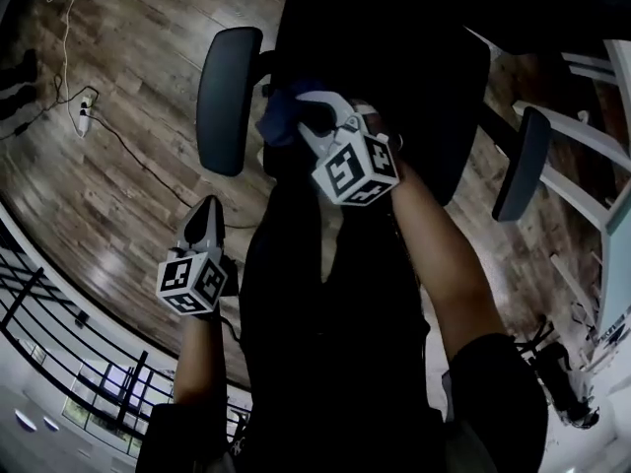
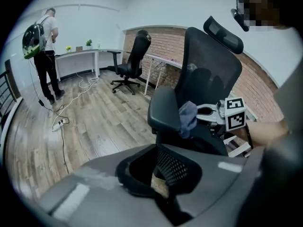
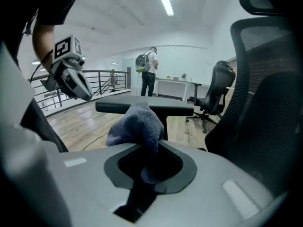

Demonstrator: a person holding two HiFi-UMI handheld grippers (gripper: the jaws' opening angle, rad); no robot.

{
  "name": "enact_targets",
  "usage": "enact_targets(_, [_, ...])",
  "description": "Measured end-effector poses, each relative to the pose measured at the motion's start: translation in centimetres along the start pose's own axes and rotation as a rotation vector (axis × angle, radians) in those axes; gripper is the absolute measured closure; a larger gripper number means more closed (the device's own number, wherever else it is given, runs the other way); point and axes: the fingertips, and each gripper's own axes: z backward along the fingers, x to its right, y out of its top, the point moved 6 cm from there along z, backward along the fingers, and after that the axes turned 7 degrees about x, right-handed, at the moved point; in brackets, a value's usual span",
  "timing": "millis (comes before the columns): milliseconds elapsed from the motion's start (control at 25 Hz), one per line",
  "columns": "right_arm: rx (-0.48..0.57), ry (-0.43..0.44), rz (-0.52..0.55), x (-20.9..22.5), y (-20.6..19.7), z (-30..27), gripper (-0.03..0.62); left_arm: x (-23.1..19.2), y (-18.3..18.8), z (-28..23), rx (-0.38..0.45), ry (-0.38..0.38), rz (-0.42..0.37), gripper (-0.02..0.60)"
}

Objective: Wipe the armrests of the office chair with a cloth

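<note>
Blue-grey cloth (image 1: 280, 118) is bunched in the right tool (image 1: 302, 114), whose jaws are clamped on it, just beside the inner edge of the near armrest (image 1: 229, 97) of the office chair (image 1: 394, 57). Contact between cloth and pad cannot be confirmed. The left tool (image 1: 205, 215) hangs below the near armrest, well apart from it, its jaws closed together on nothing.

Progress, as a judgement: the cloth is grasped and brought to the near armrest, so wiping of this pad is at most under way. No picture shows which part of the pad has been covered. The far armrest (image 1: 521, 164), on the opposite side of the seat from the near armrest, has no tool or cloth near it and appears left to do.

Differences between views:
- The head view alone shows both armrests at once, and the wooden floor (image 1: 118, 205) under them.
- The right gripper view shows the cloth (image 3: 135, 122) rising out of the jaws level with the near armrest (image 3: 142, 106), with the left tool (image 3: 85, 94) raised beyond it.
- The left gripper view shows the cloth (image 2: 188, 118) hanging at the pad's side (image 2: 163, 113). Beyond the near armrest it also shows a second chair (image 2: 132, 60), a white worktop (image 2: 80, 54) and a person with a backpack (image 2: 41, 51).
</note>
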Motion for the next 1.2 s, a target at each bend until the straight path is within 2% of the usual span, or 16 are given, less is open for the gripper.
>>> enact_targets(240, [0.04,-0.004,0.015,-1.1,2.2,-4.3,0.543,0.1,1.6,-1.0,-0.037,-0.026,-0.044,0.575])
enact_targets(480, [0.009,-0.018,0.059,0.0,2.0,-6.1,0.543,-0.9,3.2,-1.3,-0.044,-0.04,-0.089,0.575])
enact_targets(640, [-0.005,-0.024,0.108,-0.2,2.1,-7.7,0.542,-2.5,3.3,-1.1,-0.058,-0.027,-0.082,0.575])
enact_targets(760, [0.0,-0.042,0.088,0.4,1.6,-8.1,0.542,-3.3,3.2,-1.4,-0.07,-0.03,-0.079,0.575])
enact_targets(880, [-0.043,-0.059,0.074,1.3,0.6,-9.1,0.542,-4.1,2.9,-1.8,-0.074,-0.031,-0.067,0.575])
enact_targets(1000, [-0.139,-0.081,0.118,2.2,-1.2,-10.7,0.542,-4.8,2.8,-2.0,-0.062,-0.037,-0.044,0.575])
enact_targets(1080, [-0.207,-0.087,0.154,2.8,-2.5,-11.9,0.542,-5.1,2.9,-2.0,-0.064,-0.036,-0.058,0.575])
enact_targets(1200, [-0.274,-0.088,0.134,3.5,-4.4,-13.0,0.542,-5.3,2.9,-1.6,-0.063,-0.041,-0.06,0.575])
